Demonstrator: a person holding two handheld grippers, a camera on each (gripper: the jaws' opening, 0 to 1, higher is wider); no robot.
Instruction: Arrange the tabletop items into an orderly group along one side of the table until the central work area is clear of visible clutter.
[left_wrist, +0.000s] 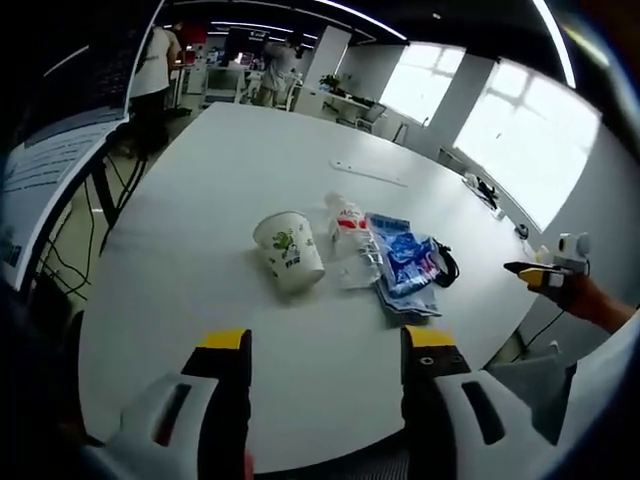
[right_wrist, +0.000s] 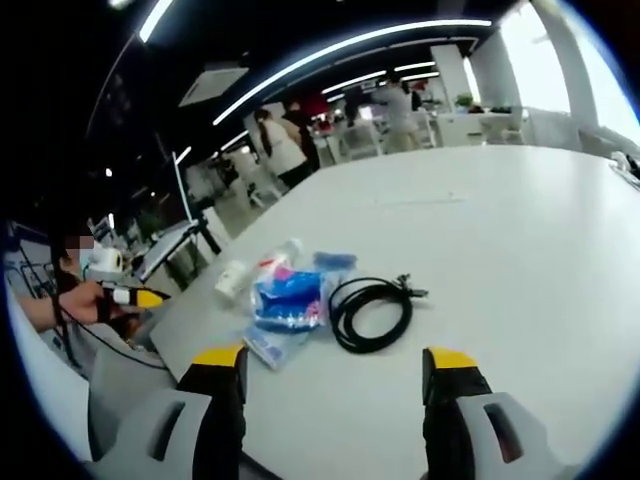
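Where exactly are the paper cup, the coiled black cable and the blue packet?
paper cup (left_wrist: 290, 251): left gripper view, on its printed side wall.
coiled black cable (right_wrist: 372, 313): right gripper view, on the loop's strand.
blue packet (right_wrist: 290, 298): right gripper view, on its wrapper's middle.

Beyond the white table's far edge, people stand among desks (left_wrist: 345, 100) in an open office — one in a light top (right_wrist: 280, 145) near a dark partition. Bright windows (left_wrist: 525, 135) line one wall; strip lights (right_wrist: 340, 45) cross the dark ceiling.
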